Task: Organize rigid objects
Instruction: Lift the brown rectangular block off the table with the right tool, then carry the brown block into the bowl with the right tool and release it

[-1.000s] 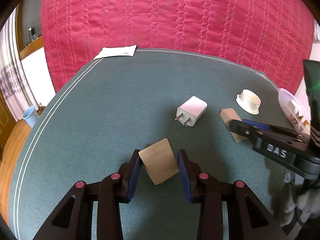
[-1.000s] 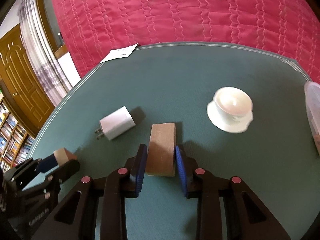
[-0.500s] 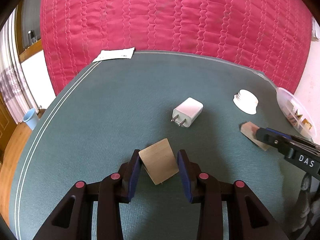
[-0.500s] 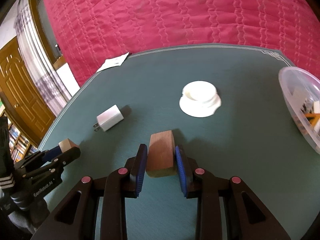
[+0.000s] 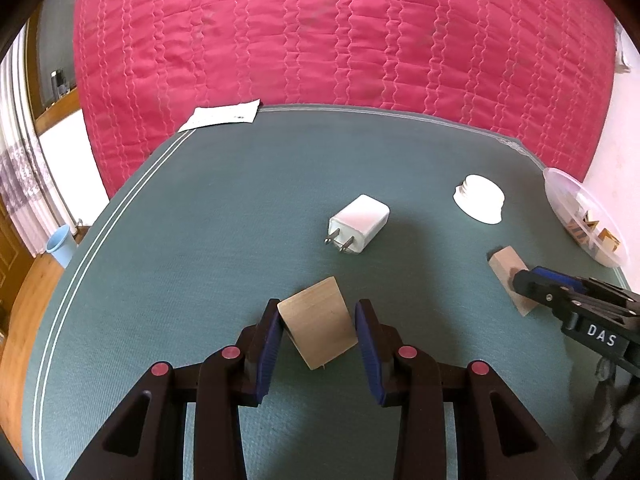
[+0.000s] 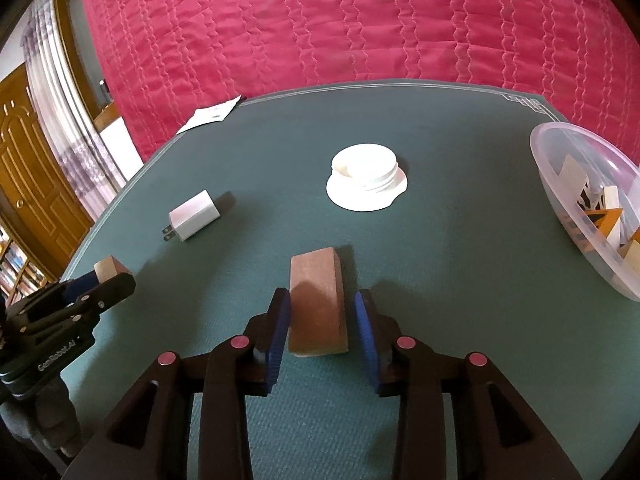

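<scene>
The left gripper [image 5: 318, 330] grips a pale wooden block [image 5: 318, 328] above the green felt table [image 5: 200, 240]; the right gripper [image 6: 320, 316] clamps a brownish wooden block [image 6: 316, 300] near the clear plastic bowl [image 6: 560, 208]

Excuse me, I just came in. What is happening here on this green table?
A person is tidying small hard things with a handheld tool in each hand. The left tool holds a light wooden block, and the right tool holds a browner wooden block. A white charger and a white lid lie on the table. A clear plastic bowl at the right edge already holds several pieces.
</scene>
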`<move>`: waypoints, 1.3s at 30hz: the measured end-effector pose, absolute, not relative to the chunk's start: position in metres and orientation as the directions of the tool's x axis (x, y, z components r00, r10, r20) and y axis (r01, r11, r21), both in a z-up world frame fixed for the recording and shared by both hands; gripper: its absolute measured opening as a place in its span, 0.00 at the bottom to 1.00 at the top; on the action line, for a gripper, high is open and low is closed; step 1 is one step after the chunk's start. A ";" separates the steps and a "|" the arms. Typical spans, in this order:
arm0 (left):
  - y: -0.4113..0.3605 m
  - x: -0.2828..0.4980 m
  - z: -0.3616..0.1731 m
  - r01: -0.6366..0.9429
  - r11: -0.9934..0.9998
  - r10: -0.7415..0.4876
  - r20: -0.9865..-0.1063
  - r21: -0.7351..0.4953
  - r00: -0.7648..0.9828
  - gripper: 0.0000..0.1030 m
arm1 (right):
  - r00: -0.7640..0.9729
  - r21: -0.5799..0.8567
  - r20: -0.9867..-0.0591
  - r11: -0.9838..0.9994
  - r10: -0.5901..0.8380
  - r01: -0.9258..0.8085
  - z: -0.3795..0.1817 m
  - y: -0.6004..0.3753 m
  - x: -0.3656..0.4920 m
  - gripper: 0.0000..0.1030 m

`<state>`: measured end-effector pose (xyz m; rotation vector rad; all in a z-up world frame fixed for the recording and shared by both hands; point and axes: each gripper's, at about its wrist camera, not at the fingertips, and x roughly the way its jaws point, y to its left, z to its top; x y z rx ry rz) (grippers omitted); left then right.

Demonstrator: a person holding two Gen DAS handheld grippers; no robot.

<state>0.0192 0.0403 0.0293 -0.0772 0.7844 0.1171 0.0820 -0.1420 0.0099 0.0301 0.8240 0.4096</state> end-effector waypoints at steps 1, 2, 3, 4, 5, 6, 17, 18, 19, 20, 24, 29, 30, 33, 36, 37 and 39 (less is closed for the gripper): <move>0.040 0.019 0.029 -0.133 0.991 0.076 -0.708 -0.025 0.702 0.38 | 0.604 0.174 -0.710 0.922 0.361 -0.347 0.009 -0.140 0.083 0.39; 0.039 0.019 0.030 -0.131 0.991 0.075 -0.708 -0.024 0.702 0.38 | 0.602 0.164 -0.715 0.923 0.355 -0.349 0.008 -0.138 0.084 0.39; 0.038 0.019 0.030 -0.129 0.991 0.074 -0.709 -0.024 0.702 0.38 | 0.606 0.151 -0.716 0.924 0.347 -0.350 0.008 -0.136 0.085 0.39; 0.038 0.019 0.030 -0.127 0.992 0.073 -0.709 -0.024 0.702 0.38 | 0.606 0.144 -0.717 0.924 0.344 -0.355 0.008 -0.134 0.085 0.40; 0.037 0.018 0.030 -0.126 0.992 0.072 -0.709 -0.023 0.702 0.38 | 0.605 0.133 -0.719 0.923 0.341 -0.362 0.008 -0.133 0.085 0.40; 0.036 0.018 0.030 -0.125 0.992 0.072 -0.709 -0.023 0.702 0.38 | 0.607 0.117 -0.722 0.923 0.332 -0.366 0.008 -0.130 0.085 0.40; 0.028 0.017 0.039 -0.109 0.994 0.066 -0.698 -0.017 0.713 0.38 | 0.626 0.143 -0.698 0.924 0.349 -0.355 0.015 -0.145 0.079 0.28; 0.026 0.018 0.039 -0.106 0.994 0.065 -0.698 -0.015 0.713 0.38 | 0.633 0.150 -0.690 0.925 0.351 -0.349 0.018 -0.150 0.078 0.28; 0.024 0.018 0.039 -0.103 0.995 0.064 -0.698 -0.014 0.713 0.38 | 0.640 0.156 -0.683 0.926 0.352 -0.343 0.020 -0.154 0.078 0.28; 0.022 0.019 0.039 -0.100 0.995 0.063 -0.698 -0.012 0.713 0.38 | 0.646 0.164 -0.677 0.928 0.353 -0.335 0.022 -0.159 0.077 0.28; 0.010 0.020 0.040 -0.078 0.997 0.056 -0.698 0.000 0.714 0.38 | 0.676 0.189 -0.653 0.938 0.341 -0.290 0.030 -0.185 0.078 0.28; -0.006 0.023 0.043 -0.049 0.999 0.042 -0.694 0.010 0.718 0.38 | 0.709 0.206 -0.635 0.952 0.307 -0.228 0.035 -0.217 0.080 0.28; -0.008 0.024 0.043 -0.044 0.999 0.040 -0.694 0.012 0.718 0.38 | 0.716 0.210 -0.632 0.954 0.298 -0.213 0.036 -0.224 0.080 0.28; -0.018 0.026 0.044 -0.027 0.999 0.032 -0.695 0.018 0.719 0.38 | 0.736 0.219 -0.620 0.960 0.273 -0.172 0.040 -0.243 0.081 0.28; -0.027 0.028 0.046 -0.009 1.000 0.024 -0.693 0.024 0.720 0.38 | 0.756 0.223 -0.607 0.965 0.246 -0.135 0.045 -0.262 0.082 0.28; -0.030 0.028 0.046 -0.004 1.000 0.021 -0.693 0.026 0.721 0.38 | 0.763 0.224 -0.602 0.967 0.234 -0.120 0.047 -0.270 0.083 0.28; -0.036 0.029 0.047 0.008 1.000 0.015 -0.692 0.029 0.722 0.38 | 0.778 0.223 -0.593 0.971 0.207 -0.088 0.052 -0.285 0.085 0.28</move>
